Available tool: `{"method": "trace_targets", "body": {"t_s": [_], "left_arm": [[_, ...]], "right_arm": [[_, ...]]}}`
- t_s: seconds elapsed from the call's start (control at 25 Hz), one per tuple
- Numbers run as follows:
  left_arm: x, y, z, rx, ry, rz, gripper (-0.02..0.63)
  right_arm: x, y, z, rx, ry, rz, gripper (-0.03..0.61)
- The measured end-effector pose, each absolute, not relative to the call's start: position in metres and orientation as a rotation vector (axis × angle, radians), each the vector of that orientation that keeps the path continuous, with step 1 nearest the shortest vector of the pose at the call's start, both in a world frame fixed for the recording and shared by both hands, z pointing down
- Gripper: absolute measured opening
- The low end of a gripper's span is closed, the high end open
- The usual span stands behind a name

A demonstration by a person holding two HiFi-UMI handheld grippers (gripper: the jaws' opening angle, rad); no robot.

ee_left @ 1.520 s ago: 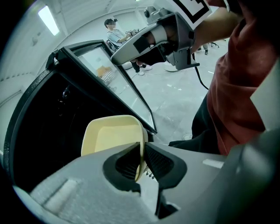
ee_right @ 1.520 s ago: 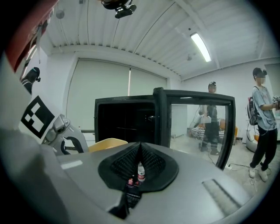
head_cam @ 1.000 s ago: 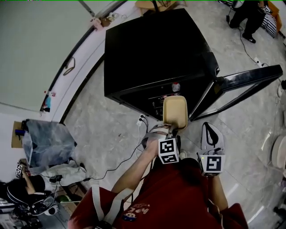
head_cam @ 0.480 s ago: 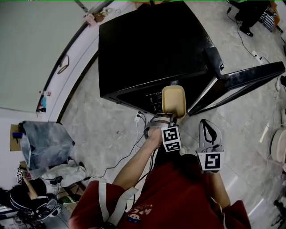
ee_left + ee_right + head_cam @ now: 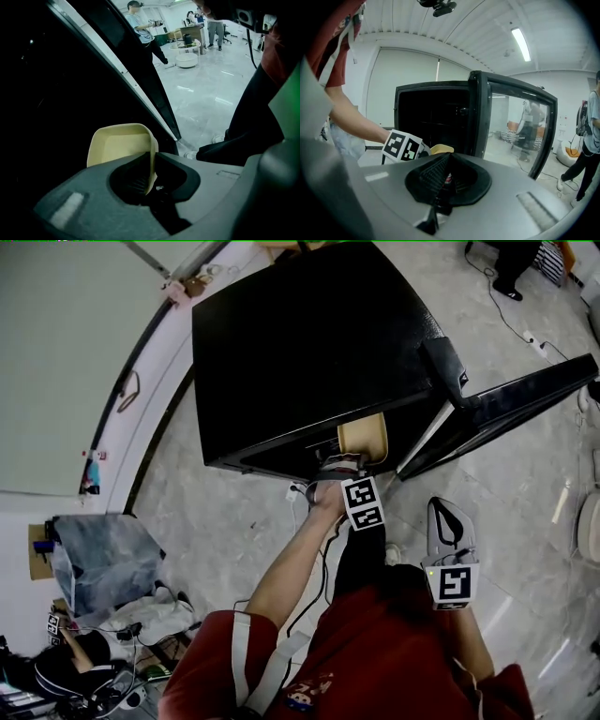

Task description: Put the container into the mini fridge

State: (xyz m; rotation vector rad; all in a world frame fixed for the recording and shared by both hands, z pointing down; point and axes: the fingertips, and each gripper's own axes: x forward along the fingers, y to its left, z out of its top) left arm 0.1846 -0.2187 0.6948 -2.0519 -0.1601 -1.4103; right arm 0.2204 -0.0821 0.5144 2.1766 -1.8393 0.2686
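Observation:
A cream plastic container (image 5: 364, 437) is tilted at the mouth of the black mini fridge (image 5: 309, 343), its far half under the fridge's top edge. My left gripper (image 5: 343, 465) is shut on the container's near rim; in the left gripper view the rim wall (image 5: 152, 161) sits pinched between the jaws, with the container (image 5: 119, 143) reaching into the dark interior. The fridge door (image 5: 511, 404) stands open to the right. My right gripper (image 5: 449, 514) hangs back near my body, shut and empty. From the right gripper view the container (image 5: 442, 149) shows just past the left gripper's marker cube (image 5: 403, 145).
A power strip and cables (image 5: 298, 493) lie on the floor by the fridge's front left corner. A grey bag (image 5: 98, 554) sits at the far left by the wall. The glass door (image 5: 518, 126) stands to the right of the opening. People stand in the room behind (image 5: 140, 23).
The left gripper has carried the container forward from in front of the fridge into its opening. The right gripper has stayed low near the body.

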Motion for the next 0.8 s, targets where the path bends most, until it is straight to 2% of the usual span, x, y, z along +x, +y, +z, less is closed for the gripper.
{"method": "trace_targets", "body": {"t_s": [0.6,0.8], "left_arm": [[0.242,-0.284,0.701,-2.007,-0.159,-1.342,0.038],[0.258,-0.297,0.699,-1.979,-0.145,-1.314,0.06]], "right_arm": [[0.23,-0.089,0.516,2.126,-1.788,0.213,0.001],[0.235,-0.089,0.517,2.148,-1.773,0.221,0.002]]}}
